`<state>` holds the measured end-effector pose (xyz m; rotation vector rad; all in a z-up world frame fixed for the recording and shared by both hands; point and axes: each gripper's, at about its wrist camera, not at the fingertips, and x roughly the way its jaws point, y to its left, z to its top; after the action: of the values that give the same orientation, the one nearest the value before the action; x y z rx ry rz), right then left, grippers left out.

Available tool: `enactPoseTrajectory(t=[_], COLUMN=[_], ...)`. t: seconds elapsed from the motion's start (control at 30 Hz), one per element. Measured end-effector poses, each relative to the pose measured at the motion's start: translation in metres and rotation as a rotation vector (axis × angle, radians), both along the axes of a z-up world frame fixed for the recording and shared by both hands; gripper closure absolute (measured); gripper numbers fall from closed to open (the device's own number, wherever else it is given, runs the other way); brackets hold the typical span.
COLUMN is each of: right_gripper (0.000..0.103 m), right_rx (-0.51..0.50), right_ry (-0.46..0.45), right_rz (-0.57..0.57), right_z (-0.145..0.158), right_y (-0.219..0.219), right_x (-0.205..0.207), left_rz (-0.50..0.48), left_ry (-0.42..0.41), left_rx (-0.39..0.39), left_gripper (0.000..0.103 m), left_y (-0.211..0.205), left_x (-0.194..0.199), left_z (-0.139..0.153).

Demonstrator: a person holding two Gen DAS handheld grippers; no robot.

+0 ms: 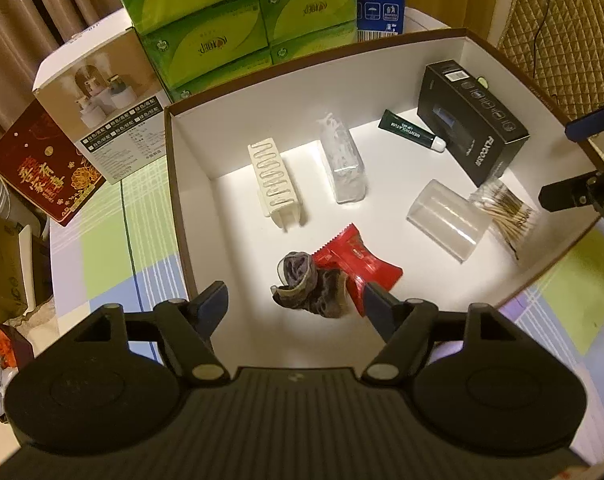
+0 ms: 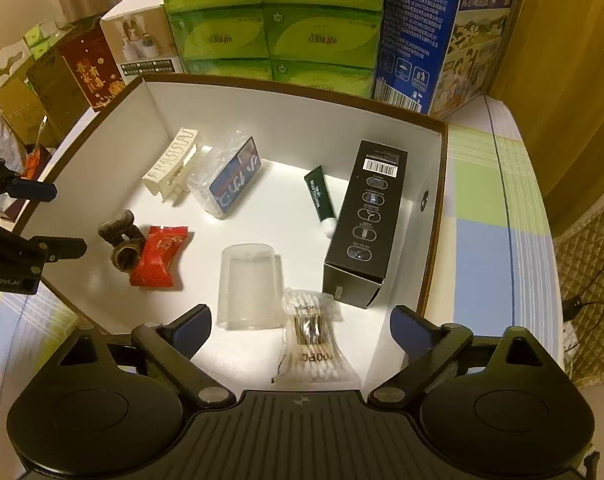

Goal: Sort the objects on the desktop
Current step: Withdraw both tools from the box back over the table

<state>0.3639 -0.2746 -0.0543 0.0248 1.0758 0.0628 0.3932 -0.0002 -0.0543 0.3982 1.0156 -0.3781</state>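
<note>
Nearest, the left hand-held gripper (image 1: 291,300) and right hand-held gripper (image 2: 302,326) hang released over a white-lined box (image 2: 293,120) on the worktop, above a soft hair tie (image 1: 310,292) and a light, crinkly bag of cotton swabs (image 2: 314,340), best pinched mid-bundle, with a stiff black carton (image 2: 366,220) beyond.

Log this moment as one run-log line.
left tool: open over scrunchie | right tool: open over cotton swabs | box: items inside
</note>
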Motion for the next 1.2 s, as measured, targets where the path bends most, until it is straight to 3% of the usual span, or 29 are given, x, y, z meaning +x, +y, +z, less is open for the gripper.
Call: enactPoseTrajectory(t=[0.33,1.2], right_gripper=[0.006,0.005], right_rx=[0.018,0.086], right_ry=[-0.049,-0.207], right_rz=[0.001,0.072], right_z=[0.015,0.046], right_y=[0.004,0.043], right_x=[-0.017,-0.101], left_rz=[0.004,0.065], left_ry=[-0.039,-0.095], left_rx=[-0.022,-0.07], left_gripper=[0.022,0.018], left_y=[-0.002,0.02], left_x=[-0.022,-0.111], left_z=[0.026,0.051])
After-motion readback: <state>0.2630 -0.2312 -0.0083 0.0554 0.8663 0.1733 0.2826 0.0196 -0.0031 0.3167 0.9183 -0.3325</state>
